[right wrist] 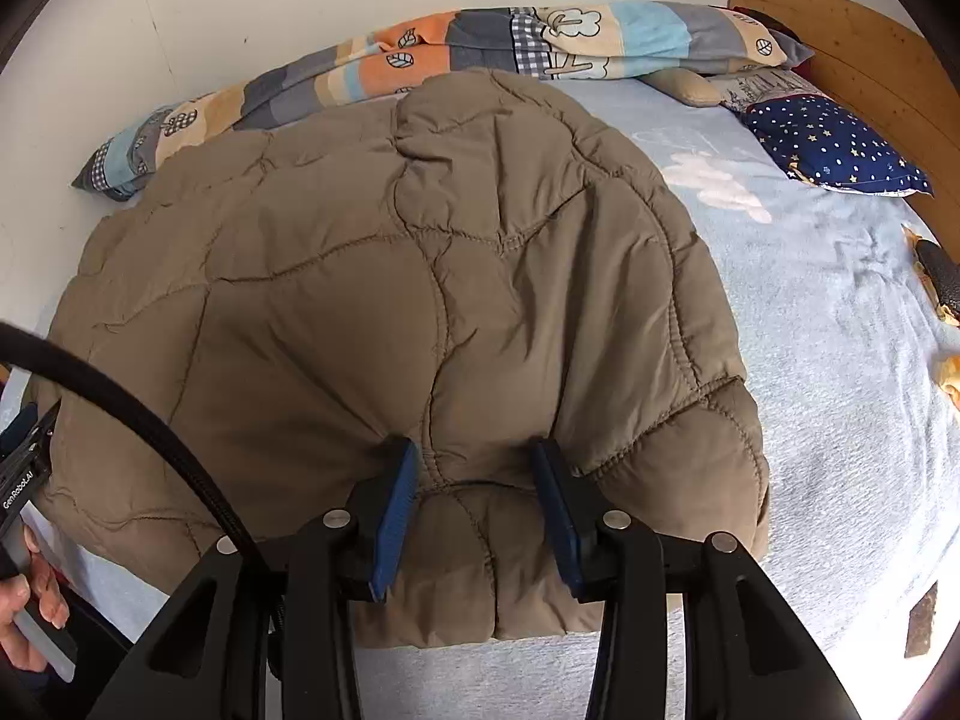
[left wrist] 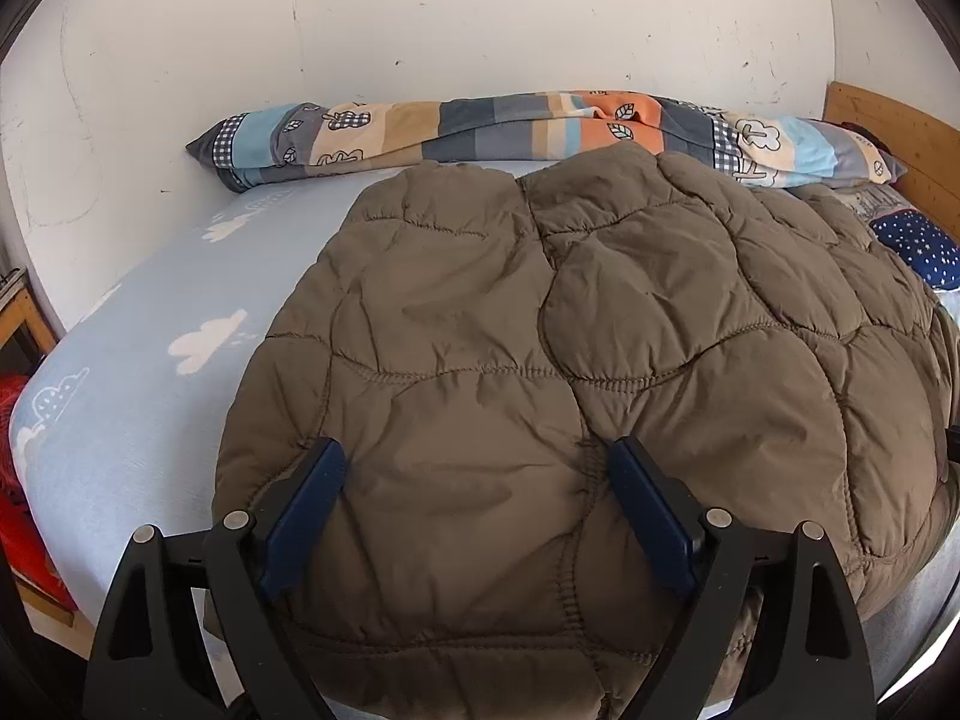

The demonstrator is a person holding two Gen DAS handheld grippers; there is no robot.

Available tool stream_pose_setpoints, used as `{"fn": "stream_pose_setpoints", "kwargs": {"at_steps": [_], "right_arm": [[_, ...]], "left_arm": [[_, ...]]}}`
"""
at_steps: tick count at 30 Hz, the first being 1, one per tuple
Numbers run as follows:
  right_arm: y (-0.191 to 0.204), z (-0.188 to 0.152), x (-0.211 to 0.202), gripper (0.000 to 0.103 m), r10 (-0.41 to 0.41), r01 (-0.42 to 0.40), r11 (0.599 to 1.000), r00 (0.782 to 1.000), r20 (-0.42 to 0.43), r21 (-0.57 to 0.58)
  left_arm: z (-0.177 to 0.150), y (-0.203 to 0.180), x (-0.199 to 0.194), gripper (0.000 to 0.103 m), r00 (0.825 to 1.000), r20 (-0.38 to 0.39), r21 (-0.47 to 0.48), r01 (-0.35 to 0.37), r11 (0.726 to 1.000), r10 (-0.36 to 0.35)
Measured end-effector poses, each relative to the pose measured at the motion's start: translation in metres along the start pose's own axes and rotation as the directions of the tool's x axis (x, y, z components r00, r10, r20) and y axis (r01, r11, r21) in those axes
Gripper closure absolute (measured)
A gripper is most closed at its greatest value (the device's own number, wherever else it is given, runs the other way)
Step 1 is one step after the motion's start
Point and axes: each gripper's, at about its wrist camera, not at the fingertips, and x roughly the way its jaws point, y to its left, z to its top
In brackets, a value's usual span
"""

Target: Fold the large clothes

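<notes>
A large brown quilted jacket lies spread on the bed, and it also shows in the right wrist view. My left gripper is open wide, its blue pads resting over the jacket's near left part. My right gripper is open about half way, its pads either side of a puffed fold at the jacket's near right edge. A folded sleeve or cuff lies to the right of it. Whether the pads press the fabric is unclear.
The bed has a light blue cloud-print sheet. A rolled patchwork duvet lies along the white wall. A navy star pillow and wooden headboard are at right. My left hand and gripper show at the right view's left edge.
</notes>
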Motion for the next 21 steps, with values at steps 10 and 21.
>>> {"fn": "stream_pose_setpoints", "kwargs": {"at_steps": [10,21], "right_arm": [[0.003,-0.001,0.003,0.058,-0.017,0.017,1.0,1.0,-0.013,-0.016],[0.022,0.03,-0.053,0.027,0.008,0.005,0.998,0.976,0.219,-0.057]], "left_arm": [[0.003,0.001,0.001,0.013,1.0,-0.02,-0.01,0.006,1.0,-0.006],[0.066,-0.001,-0.015,0.013,0.993,0.052,-0.026,0.11,0.994,-0.108]]}}
